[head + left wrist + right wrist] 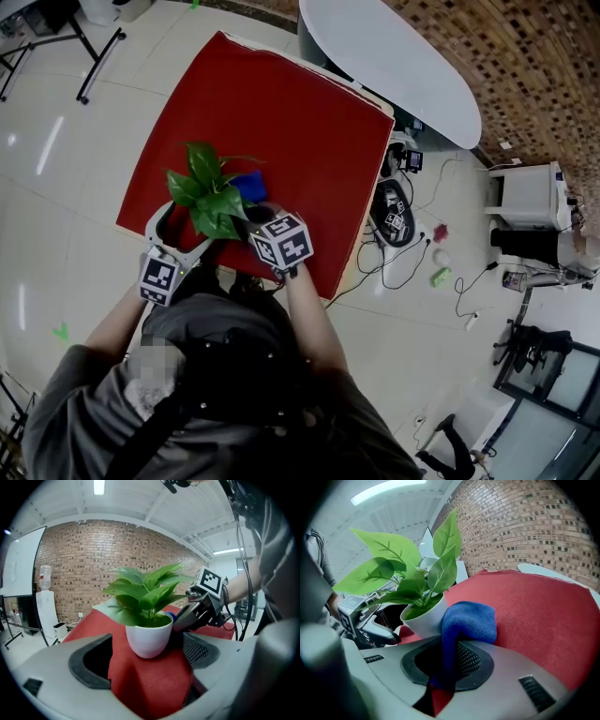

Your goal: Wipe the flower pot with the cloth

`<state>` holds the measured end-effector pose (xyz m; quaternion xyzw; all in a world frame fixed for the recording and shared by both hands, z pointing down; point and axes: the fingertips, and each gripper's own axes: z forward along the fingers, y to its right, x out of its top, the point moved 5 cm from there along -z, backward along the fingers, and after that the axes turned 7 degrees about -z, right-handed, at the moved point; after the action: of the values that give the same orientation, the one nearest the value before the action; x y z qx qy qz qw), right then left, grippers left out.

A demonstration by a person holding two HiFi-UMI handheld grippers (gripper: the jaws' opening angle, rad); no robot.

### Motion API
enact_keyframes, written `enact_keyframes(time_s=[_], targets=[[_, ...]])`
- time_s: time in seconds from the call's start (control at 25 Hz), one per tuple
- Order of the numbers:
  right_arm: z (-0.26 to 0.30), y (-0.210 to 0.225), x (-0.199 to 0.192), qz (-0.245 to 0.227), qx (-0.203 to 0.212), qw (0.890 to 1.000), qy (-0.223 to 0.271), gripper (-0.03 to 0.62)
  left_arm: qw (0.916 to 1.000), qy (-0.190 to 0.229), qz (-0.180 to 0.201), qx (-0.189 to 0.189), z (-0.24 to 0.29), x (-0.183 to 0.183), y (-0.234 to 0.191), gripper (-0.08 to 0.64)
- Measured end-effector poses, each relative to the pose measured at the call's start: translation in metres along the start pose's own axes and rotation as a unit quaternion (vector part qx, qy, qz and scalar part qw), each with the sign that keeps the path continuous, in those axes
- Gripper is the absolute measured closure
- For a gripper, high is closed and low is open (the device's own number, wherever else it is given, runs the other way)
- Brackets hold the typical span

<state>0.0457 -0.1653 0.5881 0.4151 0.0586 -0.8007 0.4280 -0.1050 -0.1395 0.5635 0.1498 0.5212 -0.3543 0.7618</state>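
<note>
Right gripper (pixel 449 665) — jaws clamped on a blue cloth (pixel 471 620); the bunched free end of the cloth lies against the side of the white flower pot (pixel 424 620). Left gripper (pixel 147 660) — jaws spread, gripping nothing; the flower pot stands just ahead, between their tips (contact cannot be told). It holds a green plant (pixel 145 592) and stands on the red table (pixel 281 122), near the person's edge.

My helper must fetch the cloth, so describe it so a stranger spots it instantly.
Find the square red-covered table; near one edge stands a white pot of green leaves. The fluffy blue cloth beside it, pinched in the right gripper, is the only blue thing.
</note>
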Motion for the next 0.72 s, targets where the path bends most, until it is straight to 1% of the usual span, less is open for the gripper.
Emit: enact_keyframes(time_s=[0.16, 0.24, 0.4, 0.48, 0.6, 0.68, 0.72], targets=[[-0.007, -0.011, -0.009, -0.005, 0.013, 1.0, -0.003, 0.517, 0.9978, 0.02, -0.025, 0.058, 0.009, 0.01, 0.008, 0.081], [-0.011, -0.017, -0.013, -0.009, 0.022, 1.0, -0.004, 0.517, 0.9959, 0.03, -0.028, 0.081, 0.016, 0.016, 0.012, 0.08], [-0.014, -0.028, -0.018, -0.014, 0.042, 0.999, -0.008, 0.517, 0.9959, 0.036, -0.01, 0.082, 0.026, 0.026, 0.025, 0.08], [-0.014, -0.031, -0.021, -0.02, 0.046, 0.999, -0.011, 0.517, 0.9952, 0.042, -0.013, 0.087, 0.026, 0.026, 0.025, 0.08], [-0.022, -0.023, -0.023, -0.017, 0.027, 0.999, -0.004, 0.517, 0.9944, 0.046, -0.01, 0.095, 0.026, 0.025, 0.022, 0.089], [-0.034, -0.013, -0.017, -0.002, 0.011, 1.0, 0.019, 0.517, 0.9952, 0.046, -0.001, 0.087, 0.025, 0.024, 0.024, 0.091], [-0.041, -0.009, -0.012, 0.009, 0.009, 0.999, 0.036, 0.517, 0.9958, 0.045, 0.003, 0.08, 0.024, 0.025, 0.025, 0.091]])
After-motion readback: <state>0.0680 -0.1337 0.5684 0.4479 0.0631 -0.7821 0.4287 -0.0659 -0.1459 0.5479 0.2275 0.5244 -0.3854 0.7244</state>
